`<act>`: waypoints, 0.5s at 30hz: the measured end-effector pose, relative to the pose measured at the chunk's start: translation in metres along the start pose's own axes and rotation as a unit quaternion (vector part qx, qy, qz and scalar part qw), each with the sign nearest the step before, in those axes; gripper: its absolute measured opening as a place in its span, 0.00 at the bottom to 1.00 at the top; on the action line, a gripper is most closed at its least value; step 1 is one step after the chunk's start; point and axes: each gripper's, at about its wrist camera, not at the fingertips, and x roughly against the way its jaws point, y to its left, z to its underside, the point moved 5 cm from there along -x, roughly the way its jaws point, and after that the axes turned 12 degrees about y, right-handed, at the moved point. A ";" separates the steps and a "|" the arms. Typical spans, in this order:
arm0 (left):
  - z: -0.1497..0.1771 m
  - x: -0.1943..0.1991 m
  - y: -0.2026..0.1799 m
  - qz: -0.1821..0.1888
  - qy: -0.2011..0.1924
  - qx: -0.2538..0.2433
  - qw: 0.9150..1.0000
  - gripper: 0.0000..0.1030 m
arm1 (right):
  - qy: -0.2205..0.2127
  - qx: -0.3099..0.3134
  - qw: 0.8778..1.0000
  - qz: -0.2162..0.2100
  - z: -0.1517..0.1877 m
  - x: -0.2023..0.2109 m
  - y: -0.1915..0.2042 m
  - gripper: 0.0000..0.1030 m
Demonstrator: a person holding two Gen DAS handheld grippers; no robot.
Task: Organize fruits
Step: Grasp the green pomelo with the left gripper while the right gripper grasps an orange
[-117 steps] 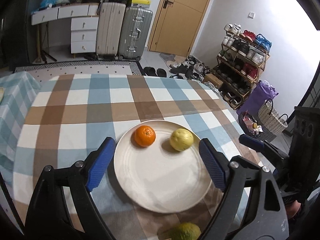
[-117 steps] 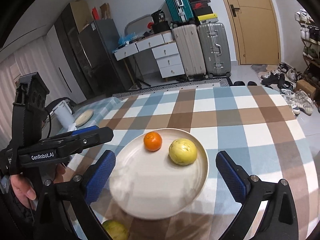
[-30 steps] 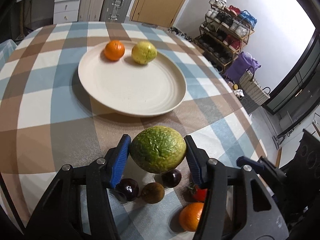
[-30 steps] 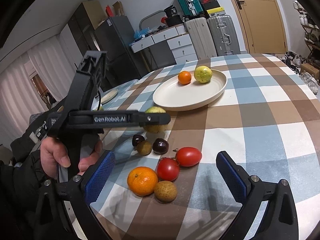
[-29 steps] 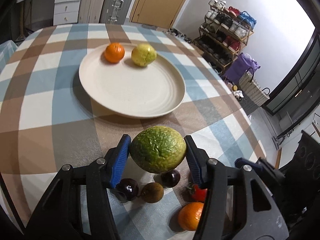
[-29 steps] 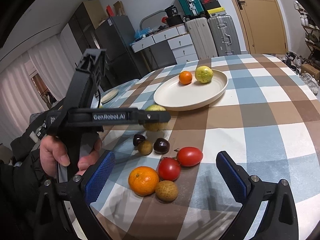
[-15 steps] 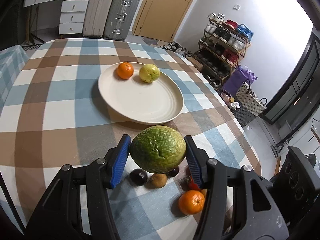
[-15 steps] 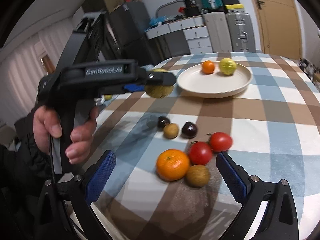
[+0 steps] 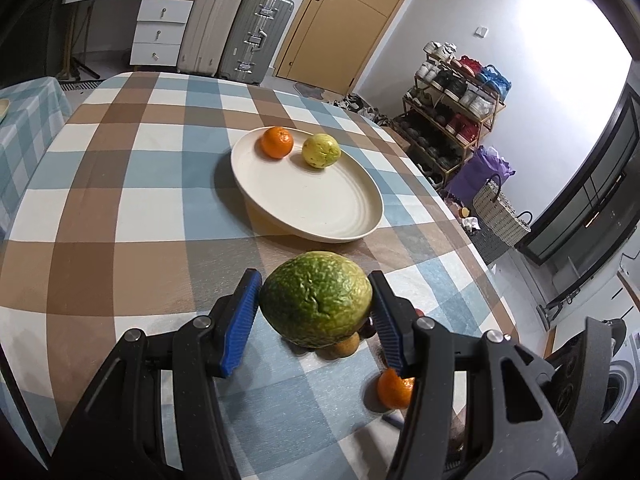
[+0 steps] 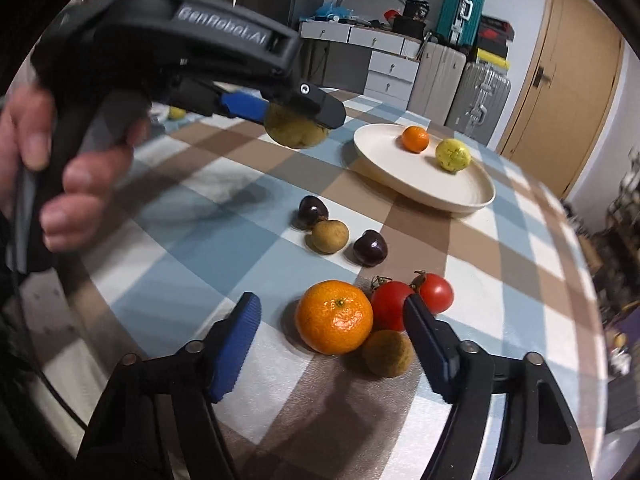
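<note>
My left gripper (image 9: 316, 312) is shut on a wrinkled green fruit (image 9: 316, 304) and holds it above the table, short of the white plate (image 9: 320, 208). The plate carries a small orange (image 9: 277, 142) and a yellow fruit (image 9: 321, 151). In the right wrist view the left gripper holds the green fruit (image 10: 296, 132) high at the left. My right gripper (image 10: 332, 328) is open, its fingers on either side of a loose orange (image 10: 334, 322) on the cloth, close to it.
Loose fruit lies on the checked cloth: two red tomatoes (image 10: 434, 292), two brown round fruits (image 10: 328, 236), two dark cherries (image 10: 370, 248). Suitcases (image 9: 252, 40) and drawers stand behind the table. A shoe rack (image 9: 452, 120) is at the right.
The left gripper has lifted the green fruit higher and tilted up toward the plate. The right gripper has come down and forward around the loose orange and narrowed.
</note>
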 end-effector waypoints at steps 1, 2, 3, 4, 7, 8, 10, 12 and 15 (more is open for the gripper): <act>0.001 0.000 0.003 0.000 0.000 0.003 1.000 0.50 | -0.003 0.007 1.000 0.027 0.000 0.000 0.000 0.65; 0.002 0.000 0.005 0.001 0.000 0.005 1.000 0.50 | -0.002 0.014 0.999 0.036 0.000 -0.001 0.001 0.62; 0.002 -0.001 0.008 0.001 0.001 0.008 1.000 0.50 | 0.002 0.026 0.999 0.044 0.000 -0.003 0.004 0.55; 0.003 -0.001 0.010 0.001 0.001 0.011 1.000 0.50 | 0.004 0.031 0.998 0.051 0.000 -0.004 0.006 0.53; 0.004 -0.001 0.015 0.002 0.000 0.016 1.000 0.50 | 0.009 0.045 0.997 0.058 0.002 -0.006 0.011 0.46; 0.005 -0.001 0.016 0.002 0.000 0.017 1.000 0.50 | 0.009 0.050 0.997 0.061 0.002 -0.007 0.012 0.44; 0.005 -0.001 0.018 0.002 0.000 0.018 1.000 0.50 | 0.010 0.057 0.996 0.065 0.003 -0.008 0.014 0.41; 0.004 -0.001 0.020 0.002 -0.001 0.021 1.000 0.50 | 0.010 0.060 0.996 0.069 0.002 -0.009 0.014 0.41; 0.004 -0.002 0.021 0.002 -0.001 0.023 1.000 0.50 | 0.009 0.058 0.996 0.062 0.001 -0.010 0.011 0.40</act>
